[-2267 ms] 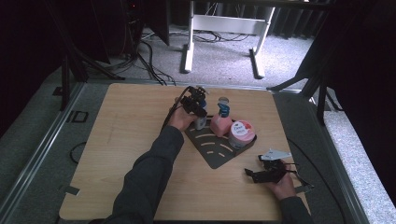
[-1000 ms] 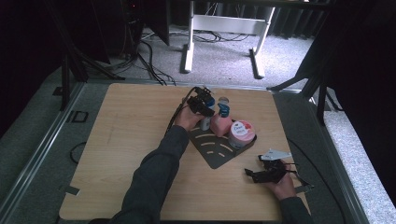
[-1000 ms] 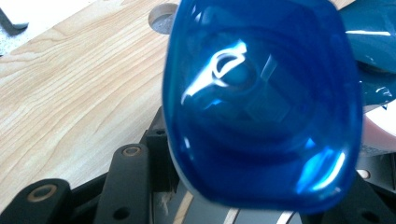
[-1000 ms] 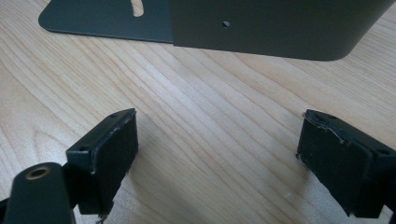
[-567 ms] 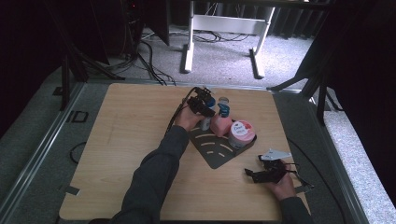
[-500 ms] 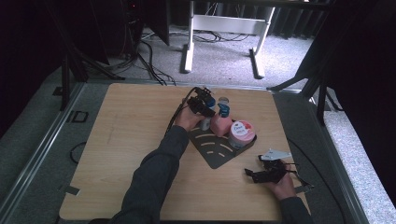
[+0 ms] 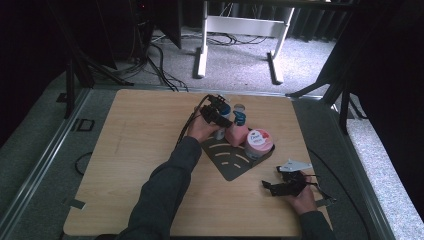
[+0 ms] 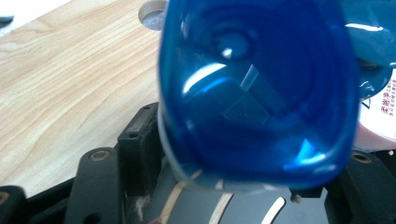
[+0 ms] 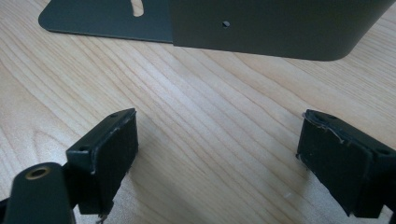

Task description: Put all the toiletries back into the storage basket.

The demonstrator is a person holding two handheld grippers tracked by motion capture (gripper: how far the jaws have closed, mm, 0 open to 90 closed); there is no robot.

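At the bottom right of the high view the right gripper (image 7: pixel 272 186) rests low over the pale wooden table (image 7: pixel 130 150), its jaws wide apart with nothing between them; in its own view bare wood lies between the pads and the dark grey metal rack (image 9: pixel 280 28) crosses the top of the frame, apart from them.

Farther up, at the centre of the high view, the left gripper (image 7: pixel 216 116) is at the translucent blue plastic bottle (image 7: pixel 223 112), which stands at the rack's far end beside a pink container (image 7: pixel 235 134) and a white-lidded pink tub (image 7: pixel 258 140).

In the left gripper view the bottle (image 8: pixel 257 88) sits squarely between the jaws, its long axis upright. The jaws have just been opening and stand apart around it, seemingly clear of its sides. The left hand is the near one.
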